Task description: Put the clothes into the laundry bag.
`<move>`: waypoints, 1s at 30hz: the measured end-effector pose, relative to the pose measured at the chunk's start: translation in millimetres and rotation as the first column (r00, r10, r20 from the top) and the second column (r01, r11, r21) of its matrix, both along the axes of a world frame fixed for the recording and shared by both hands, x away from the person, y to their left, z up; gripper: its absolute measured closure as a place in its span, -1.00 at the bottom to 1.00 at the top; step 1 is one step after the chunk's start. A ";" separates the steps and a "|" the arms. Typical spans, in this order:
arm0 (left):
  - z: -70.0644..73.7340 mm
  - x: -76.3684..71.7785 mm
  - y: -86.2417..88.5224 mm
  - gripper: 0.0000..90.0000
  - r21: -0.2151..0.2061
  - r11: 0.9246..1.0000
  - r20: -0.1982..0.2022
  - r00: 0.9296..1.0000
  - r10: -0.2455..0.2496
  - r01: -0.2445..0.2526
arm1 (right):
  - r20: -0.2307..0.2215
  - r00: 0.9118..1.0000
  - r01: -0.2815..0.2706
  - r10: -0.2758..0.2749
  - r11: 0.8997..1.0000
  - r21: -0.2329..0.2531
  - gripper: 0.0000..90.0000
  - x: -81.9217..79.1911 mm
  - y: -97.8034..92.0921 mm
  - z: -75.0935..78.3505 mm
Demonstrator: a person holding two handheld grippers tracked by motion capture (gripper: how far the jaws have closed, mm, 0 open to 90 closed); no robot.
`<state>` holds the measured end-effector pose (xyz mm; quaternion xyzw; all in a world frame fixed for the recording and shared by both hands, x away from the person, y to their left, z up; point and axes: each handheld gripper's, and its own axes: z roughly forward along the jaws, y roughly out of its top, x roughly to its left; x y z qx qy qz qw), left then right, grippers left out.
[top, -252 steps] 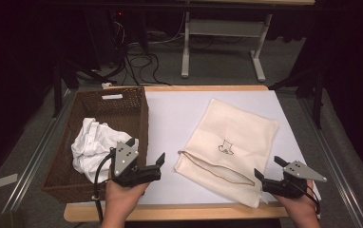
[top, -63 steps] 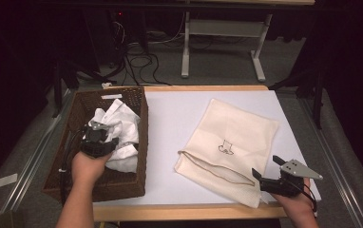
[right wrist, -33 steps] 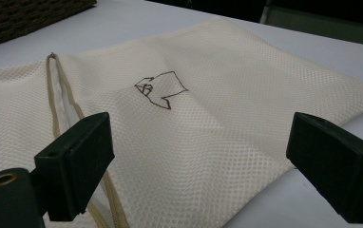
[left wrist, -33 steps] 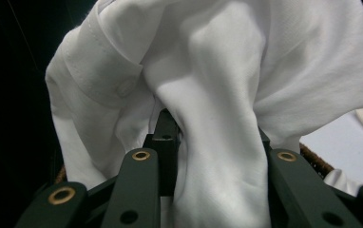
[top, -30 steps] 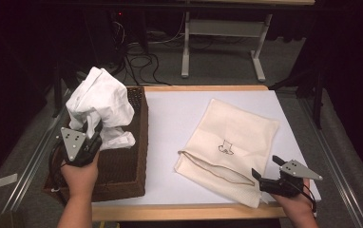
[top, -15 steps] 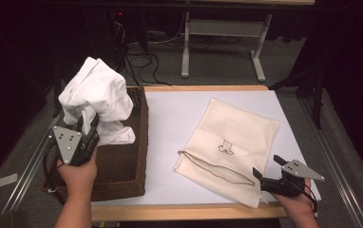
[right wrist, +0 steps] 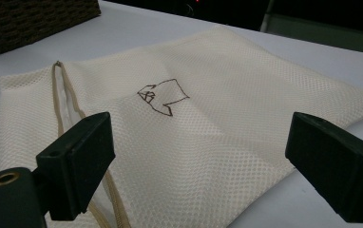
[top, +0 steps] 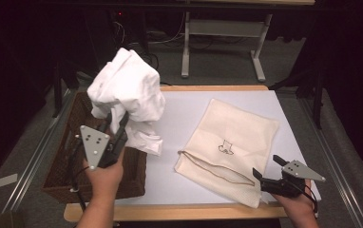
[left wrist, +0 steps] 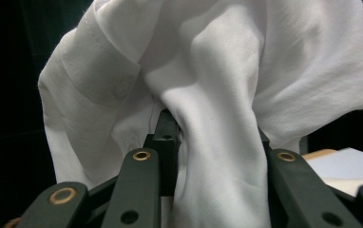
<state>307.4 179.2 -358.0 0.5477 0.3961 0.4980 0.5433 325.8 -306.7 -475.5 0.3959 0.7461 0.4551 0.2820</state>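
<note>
A crumpled white garment [top: 127, 95] hangs in the air over the right side of a brown wicker basket [top: 58, 173]. My left gripper [top: 118, 122] is shut on it from below; in the left gripper view the cloth [left wrist: 227, 95] is bunched between the jaws of the left gripper [left wrist: 215, 137] and drapes over them. A cream mesh bag [top: 232, 142] with a small drawn shirt mark lies flat on the white table [top: 184, 109], its open mouth facing the front left. My right gripper [top: 266, 167] is open at the bag's front right corner, jaws wide over the mesh bag [right wrist: 194, 142].
The basket stands at the table's left end, beside a metal rail [top: 32, 161]. A wooden edge [top: 179, 211] runs along the table's front. Behind the table a white desk frame [top: 222, 28] and cables stand on the dark floor.
My left gripper went into the basket, shut on the white garment and lifted it up and to the right. The right gripper has stayed open by the bag.
</note>
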 end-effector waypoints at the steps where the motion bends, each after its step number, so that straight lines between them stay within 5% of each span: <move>1: -1.8 0.1 -6.2 0.52 0.005 1.000 -0.004 1.000 -0.011 0.011 | 0.000 1.000 0.000 0.000 1.000 0.000 -0.78 0.0 0.0 0.0; 8: -9.7 -0.4 -46.6 0.52 -0.005 0.995 -0.004 0.995 -0.103 0.103 | 0.000 1.000 -0.007 0.007 1.000 0.000 -0.75 -0.5 0.0 0.2; 16: -26.4 -6.8 -89.1 0.52 0.008 0.979 -0.036 0.978 -0.205 0.205 | 0.002 0.999 -0.034 0.034 0.999 0.015 -0.62 -1.3 -0.3 1.7; 25: -47.4 -18.3 -106.3 0.52 0.011 0.961 -0.090 0.958 -0.274 0.276 | 0.006 0.999 -0.045 0.045 0.999 0.019 -0.58 -3.2 2.9 2.9; 29: -67.4 -29.4 -111.2 0.52 0.024 0.955 -0.089 0.952 -0.292 0.295 | 0.006 0.998 -0.061 0.061 0.998 0.021 -0.50 -3.9 5.1 3.5; 30: -78.7 -35.4 -111.3 0.52 -0.006 0.953 -0.076 0.950 -0.301 0.302 | -0.010 0.998 -0.058 0.059 0.998 0.022 -0.53 -2.8 7.5 2.3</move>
